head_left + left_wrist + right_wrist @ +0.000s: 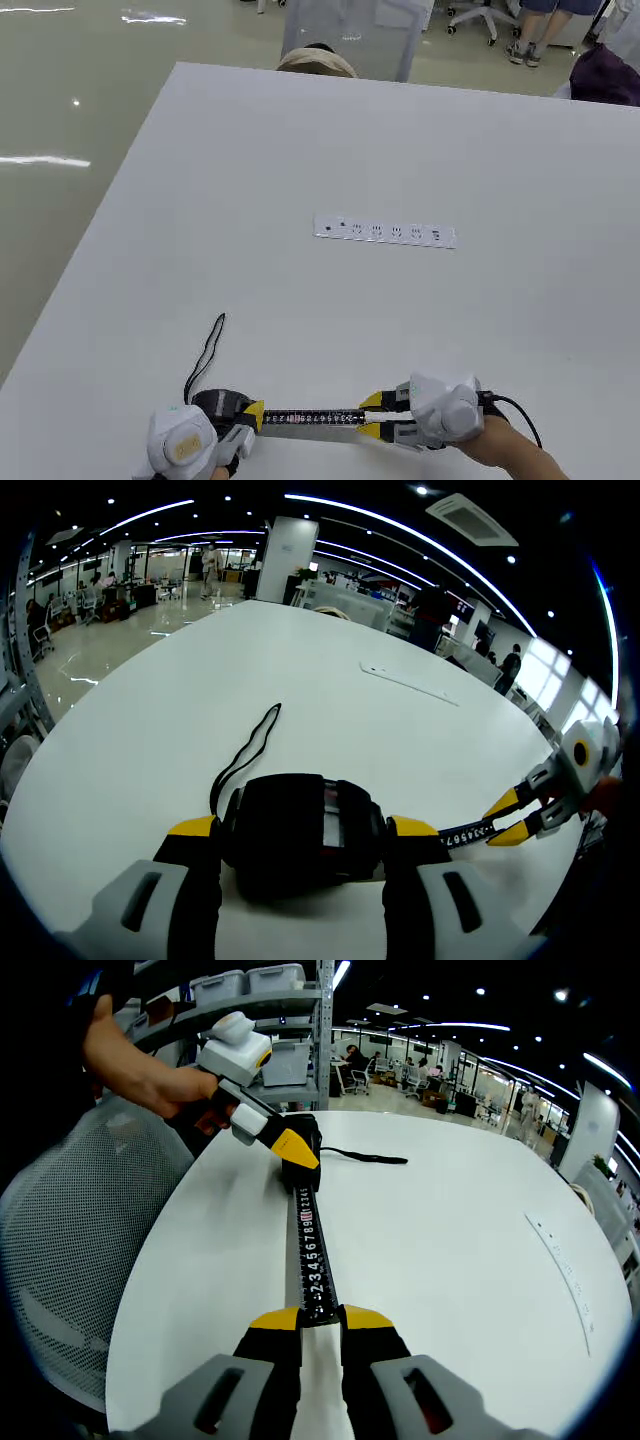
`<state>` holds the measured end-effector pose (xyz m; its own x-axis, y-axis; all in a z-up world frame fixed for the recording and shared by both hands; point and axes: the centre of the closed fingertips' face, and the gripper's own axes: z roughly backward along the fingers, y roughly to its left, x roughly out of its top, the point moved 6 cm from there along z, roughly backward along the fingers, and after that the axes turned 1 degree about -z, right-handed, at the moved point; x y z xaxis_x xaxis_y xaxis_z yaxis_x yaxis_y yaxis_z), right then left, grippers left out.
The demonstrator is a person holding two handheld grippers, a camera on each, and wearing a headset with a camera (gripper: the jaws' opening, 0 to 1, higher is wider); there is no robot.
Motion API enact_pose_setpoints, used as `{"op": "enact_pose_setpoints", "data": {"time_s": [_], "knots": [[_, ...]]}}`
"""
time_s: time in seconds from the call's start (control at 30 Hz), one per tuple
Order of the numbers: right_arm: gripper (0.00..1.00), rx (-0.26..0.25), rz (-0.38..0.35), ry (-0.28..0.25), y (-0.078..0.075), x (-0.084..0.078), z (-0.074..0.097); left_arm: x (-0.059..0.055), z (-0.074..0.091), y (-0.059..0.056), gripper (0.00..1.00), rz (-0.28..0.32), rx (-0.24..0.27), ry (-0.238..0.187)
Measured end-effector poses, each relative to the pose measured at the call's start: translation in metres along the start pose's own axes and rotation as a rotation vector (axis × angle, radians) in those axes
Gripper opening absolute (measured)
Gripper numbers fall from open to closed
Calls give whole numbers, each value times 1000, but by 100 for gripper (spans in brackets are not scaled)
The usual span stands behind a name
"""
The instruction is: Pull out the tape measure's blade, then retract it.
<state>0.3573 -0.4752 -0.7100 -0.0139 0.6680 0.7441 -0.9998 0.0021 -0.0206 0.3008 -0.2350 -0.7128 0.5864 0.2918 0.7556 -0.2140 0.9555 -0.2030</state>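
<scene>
Tape measure case [222, 405] sits on the table [400, 150] close to the near edge, about 7 o'clock in the head view. The blade [310, 417] is partly out and runs from the case toward 3 o'clock, low over the tabletop.

The left gripper [240, 422] clamps the case, jaws pressed against both flanks. The right gripper [371, 416] is at the blade's 3 o'clock end, jaws pinched on the blade tip. In the right gripper view the numbers run straight off to the case at 12 o'clock.

The strap [205, 355] trails loose from the case toward 11 o'clock. The power strip [385, 231] lies well apart, toward 1 o'clock.

Risks, my read:
- The pinch on the tip is thin. If it slips, the spring whips the blade back and the end hook slams the case mouth by the left jaws.
- An off-axis pull kinks the blade or rolls the case out of the left clamp.
- On retract, an outright release instead of feeding it back gives the same whip.
</scene>
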Motion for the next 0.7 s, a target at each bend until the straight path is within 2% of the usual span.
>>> {"op": "enact_pose_setpoints", "data": {"time_s": [0.7], "knots": [[12, 18, -15, -8, 2, 7, -14, 1, 1, 0, 63, 4, -6, -1]]}}
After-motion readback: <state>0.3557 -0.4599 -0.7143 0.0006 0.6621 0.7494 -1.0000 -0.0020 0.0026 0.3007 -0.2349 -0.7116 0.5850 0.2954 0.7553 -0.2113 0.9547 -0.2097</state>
